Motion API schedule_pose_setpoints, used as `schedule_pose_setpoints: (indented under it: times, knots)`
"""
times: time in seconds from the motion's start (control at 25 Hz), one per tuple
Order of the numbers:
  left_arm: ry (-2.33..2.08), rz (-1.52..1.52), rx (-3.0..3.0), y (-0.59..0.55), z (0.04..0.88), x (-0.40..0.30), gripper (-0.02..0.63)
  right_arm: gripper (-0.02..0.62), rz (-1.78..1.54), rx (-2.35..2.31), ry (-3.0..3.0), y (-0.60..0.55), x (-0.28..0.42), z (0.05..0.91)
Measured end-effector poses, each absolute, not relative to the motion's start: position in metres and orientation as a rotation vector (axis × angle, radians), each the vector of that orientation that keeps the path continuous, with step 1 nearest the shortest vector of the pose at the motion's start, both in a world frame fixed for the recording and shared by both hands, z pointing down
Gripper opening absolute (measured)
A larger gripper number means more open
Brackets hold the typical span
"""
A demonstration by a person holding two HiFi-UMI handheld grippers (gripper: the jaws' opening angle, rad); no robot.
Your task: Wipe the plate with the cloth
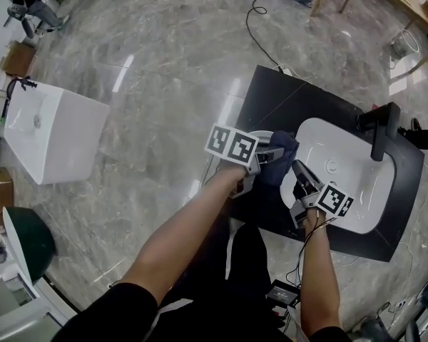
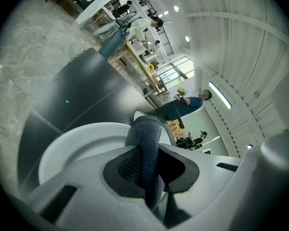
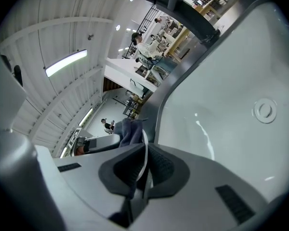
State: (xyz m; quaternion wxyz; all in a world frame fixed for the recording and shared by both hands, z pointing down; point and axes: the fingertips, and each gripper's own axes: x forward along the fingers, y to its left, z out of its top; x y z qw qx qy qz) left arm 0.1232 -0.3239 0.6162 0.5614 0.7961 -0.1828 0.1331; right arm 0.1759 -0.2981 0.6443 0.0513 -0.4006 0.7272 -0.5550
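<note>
My left gripper (image 1: 271,152) is shut on a dark blue cloth (image 1: 281,150), which stands up between its pads (image 2: 131,167) in the left gripper view. The cloth (image 2: 147,141) rests against a white plate (image 2: 77,146) that fills the space just beyond the jaws. In the head view only a white arc of the plate (image 1: 260,135) shows, behind the left marker cube. My right gripper (image 1: 298,169) is shut on the plate's thin rim (image 3: 145,154). Past that rim the cloth (image 3: 130,130) shows again. Both grippers hover over the black counter (image 1: 285,98) beside the sink.
A white sink basin (image 1: 346,166) with a black faucet (image 1: 381,130) is set in the counter to the right. On the marble floor stand a white basin unit (image 1: 50,130) at left and a green object (image 1: 28,241). A black cable (image 1: 253,20) runs across the floor.
</note>
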Motion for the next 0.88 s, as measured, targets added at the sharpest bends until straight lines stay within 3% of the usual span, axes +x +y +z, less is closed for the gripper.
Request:
schedule_pose_setpoints:
  times: [0.4, 0.76, 0.88]
  knots:
    - [-0.672, 0.322, 1.825, -0.353, 0.624, -0.003, 0.054, 0.017, -1.707, -1.222, 2.193, -0.298, 0.177, 0.645]
    - [-0.770, 0.234, 1.853, -0.361, 0.592, -0.050, 0.054, 0.018, -1.662, -1.181, 2.219, -0.298, 0.174, 0.643]
    - [-0.779, 0.195, 1.883, -0.357, 0.573, -0.054, 0.054, 0.097, -1.639, -1.142, 2.194, -0.302, 0.174, 0.640]
